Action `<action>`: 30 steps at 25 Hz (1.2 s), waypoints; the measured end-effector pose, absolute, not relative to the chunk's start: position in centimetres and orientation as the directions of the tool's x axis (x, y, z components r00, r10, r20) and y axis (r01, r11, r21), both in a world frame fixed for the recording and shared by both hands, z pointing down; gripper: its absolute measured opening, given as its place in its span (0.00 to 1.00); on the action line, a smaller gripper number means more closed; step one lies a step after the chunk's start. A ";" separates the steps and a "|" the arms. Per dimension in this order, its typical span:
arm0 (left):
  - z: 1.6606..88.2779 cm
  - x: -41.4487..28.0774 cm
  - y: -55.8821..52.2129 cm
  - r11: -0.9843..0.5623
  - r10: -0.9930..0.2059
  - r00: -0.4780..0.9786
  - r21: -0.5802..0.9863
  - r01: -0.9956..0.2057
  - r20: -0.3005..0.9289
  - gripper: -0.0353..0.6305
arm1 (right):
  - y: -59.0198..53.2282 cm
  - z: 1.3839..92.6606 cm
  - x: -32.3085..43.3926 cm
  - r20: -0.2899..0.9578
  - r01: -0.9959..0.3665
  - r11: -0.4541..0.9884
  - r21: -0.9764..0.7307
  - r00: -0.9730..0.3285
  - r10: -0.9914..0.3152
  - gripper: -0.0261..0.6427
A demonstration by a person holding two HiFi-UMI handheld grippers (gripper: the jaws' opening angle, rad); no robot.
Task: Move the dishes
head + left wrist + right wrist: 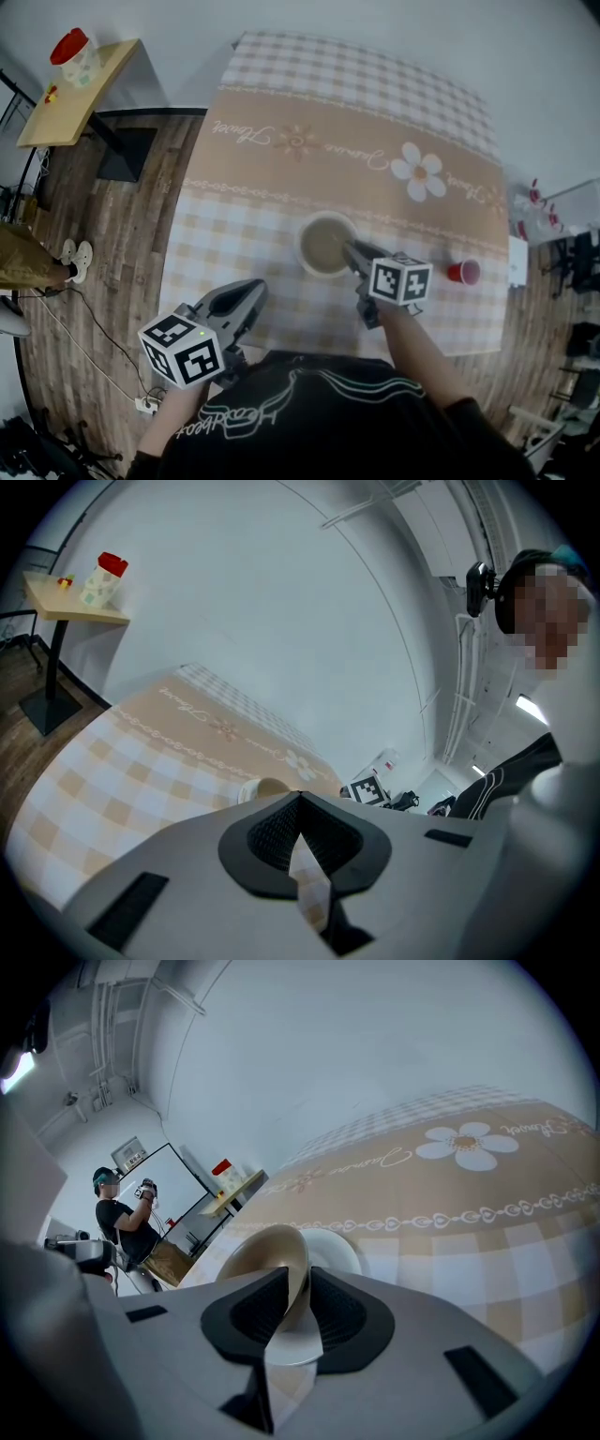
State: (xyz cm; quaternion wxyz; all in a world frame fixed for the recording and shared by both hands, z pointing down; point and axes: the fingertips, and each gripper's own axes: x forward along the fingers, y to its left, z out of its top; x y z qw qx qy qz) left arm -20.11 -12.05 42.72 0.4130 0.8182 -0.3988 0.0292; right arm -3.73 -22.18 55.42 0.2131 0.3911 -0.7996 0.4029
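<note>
Bowl (323, 246) pinched at its near rim by right gripper (352, 251), mid-table, well off to the right of left gripper (253, 292).

Table (234, 234) under checked cloth, spreading far ahead of both grippers and to either side; plenty of bare cloth for setting a dish down elsewhere.

Bowl (267, 1255) white outside, tan inside, directly ahead of right gripper (298, 1283). Thin wall standing between the jaws, one pad on the tan inside, the other on the white outside. Taken by the rim probably because nothing else on a round dish fits two flat pads. Seemingly tipped toward the gripper; impossible to say whether off the cloth yet.

Right gripper clenched on that rim, reaching forward from the person's right arm.

Left gripper (298, 822) low at the table's near edge, close to the body, jaws pressed together on nothing, only a sliver of cloth visible beyond. Likely parked clear, with one grip enough for a single bowl.

Red cup (463, 272) near, to the right of right gripper; worth avoiding on any carry that way.
</note>
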 end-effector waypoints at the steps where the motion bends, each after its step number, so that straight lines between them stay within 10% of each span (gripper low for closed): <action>1: 42.8 -20.1 -12.1 -0.344 -0.627 0.681 0.650 -0.678 0.378 0.05 | -22.2 55.4 -3.7 0.657 -0.800 0.365 -0.476 -0.599 -0.457 0.15; 30: 42.5 -15.0 -13.2 -0.407 -0.567 0.727 0.636 -0.656 0.387 0.05 | -22.7 50.0 0.1 0.581 -0.797 0.392 -0.459 -0.603 -0.546 0.08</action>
